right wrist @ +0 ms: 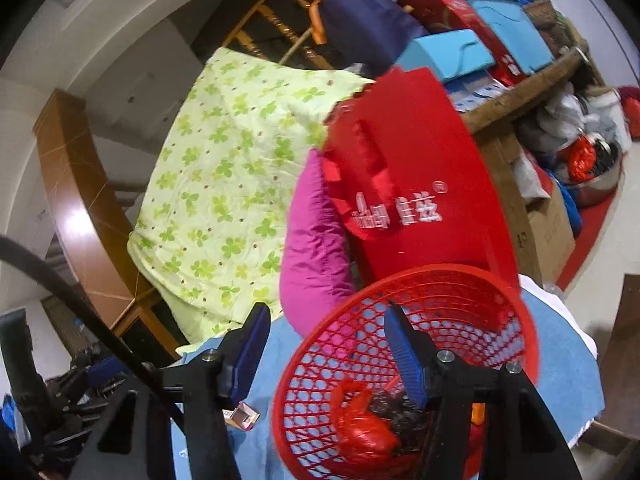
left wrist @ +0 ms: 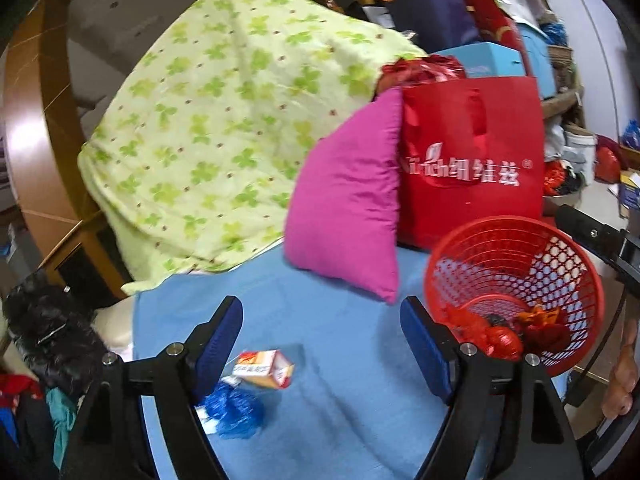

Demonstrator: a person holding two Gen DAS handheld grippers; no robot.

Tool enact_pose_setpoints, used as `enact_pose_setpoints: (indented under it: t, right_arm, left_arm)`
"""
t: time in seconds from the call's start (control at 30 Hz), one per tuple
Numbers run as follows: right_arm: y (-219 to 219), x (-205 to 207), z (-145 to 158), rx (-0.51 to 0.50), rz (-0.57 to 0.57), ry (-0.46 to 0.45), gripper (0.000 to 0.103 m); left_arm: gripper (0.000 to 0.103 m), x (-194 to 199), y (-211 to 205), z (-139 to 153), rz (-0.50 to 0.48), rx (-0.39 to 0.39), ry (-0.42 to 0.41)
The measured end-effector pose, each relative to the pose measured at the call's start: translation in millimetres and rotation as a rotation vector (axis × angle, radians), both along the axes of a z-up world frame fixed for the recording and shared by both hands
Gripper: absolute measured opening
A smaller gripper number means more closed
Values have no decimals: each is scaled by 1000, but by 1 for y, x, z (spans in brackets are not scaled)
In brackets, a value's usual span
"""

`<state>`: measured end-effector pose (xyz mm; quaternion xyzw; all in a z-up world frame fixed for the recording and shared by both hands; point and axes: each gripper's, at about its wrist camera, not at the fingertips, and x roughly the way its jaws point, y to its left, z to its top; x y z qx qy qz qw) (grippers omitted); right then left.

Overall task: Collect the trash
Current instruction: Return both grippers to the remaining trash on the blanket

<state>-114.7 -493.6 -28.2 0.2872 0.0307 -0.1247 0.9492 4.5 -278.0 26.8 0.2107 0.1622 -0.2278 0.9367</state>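
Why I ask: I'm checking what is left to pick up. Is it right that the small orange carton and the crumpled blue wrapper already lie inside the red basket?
No. In the left wrist view the carton and blue wrapper lie on the blue sheet, outside the red basket.

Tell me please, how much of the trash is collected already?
Done: red and dark wrappers lie in the red basket. In hand: nothing; left gripper and right gripper are open. Left: small carton and blue wrapper on the blue sheet.
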Motion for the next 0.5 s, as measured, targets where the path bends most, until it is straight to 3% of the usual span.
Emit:
enact_pose_setpoints:
  t: [0.5]
  right_arm:
    - [88, 46, 11, -237, 123, 13, 64]
  left_arm:
    - [82, 21, 68, -2, 115, -59, 27]
